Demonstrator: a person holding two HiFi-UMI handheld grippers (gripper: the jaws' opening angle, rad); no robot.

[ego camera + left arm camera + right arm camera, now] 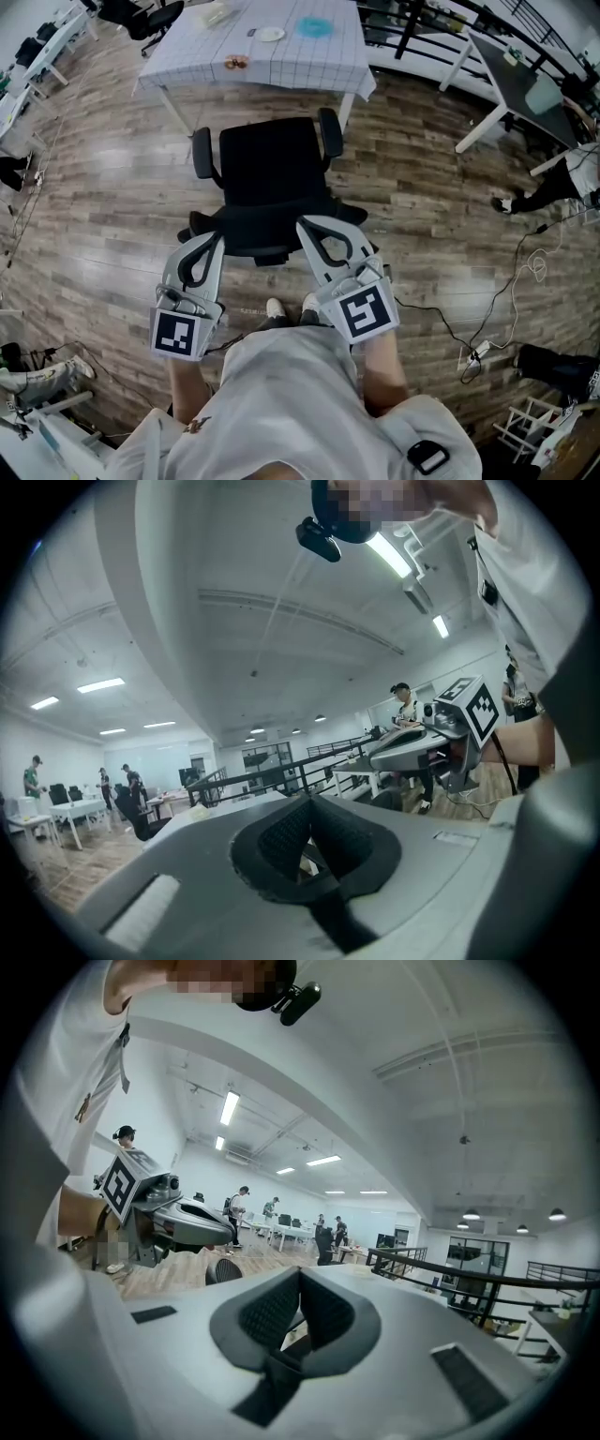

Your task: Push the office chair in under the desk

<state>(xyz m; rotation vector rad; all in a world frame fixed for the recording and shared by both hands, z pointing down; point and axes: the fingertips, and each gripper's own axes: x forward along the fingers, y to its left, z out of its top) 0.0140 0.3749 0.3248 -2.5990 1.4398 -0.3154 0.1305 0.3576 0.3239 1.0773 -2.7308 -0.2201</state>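
**Item count.** The head view shows one black office chair (272, 173) with two armrests, one on each side of the seat. One surface (187, 61) covered with a checked cloth stands beyond it. Four small items lie on the cloth: from left to right, a pale object at the far edge, a brownish object near the front edge, a white plate (270, 34) and a teal object (312, 26). There are two grippers, each carrying one marker cube. Two shoes of the person show between the grippers. One cable (511, 291) runs across the wooden floor (103, 216) at the right.

**Chair position.** The chair stands on the floor in front of the surface, seat toward it. A strip of floor shows between the seat's front edge and the cloth, so the seat is not under the surface.

**Left gripper** (214, 242). The jaws are fully closed, tips together. Its own view shows the ribbed pads (281, 838) meeting at the tip with nothing between them. In the head view the tip lies over the left end of the backrest's top edge; contact cannot be confirmed.

**Right gripper** (307, 227). The jaws are fully closed, pads (267, 1312) meeting at the tip and empty. The tip lies over the right end of the backrest's top edge; contact cannot be confirmed.
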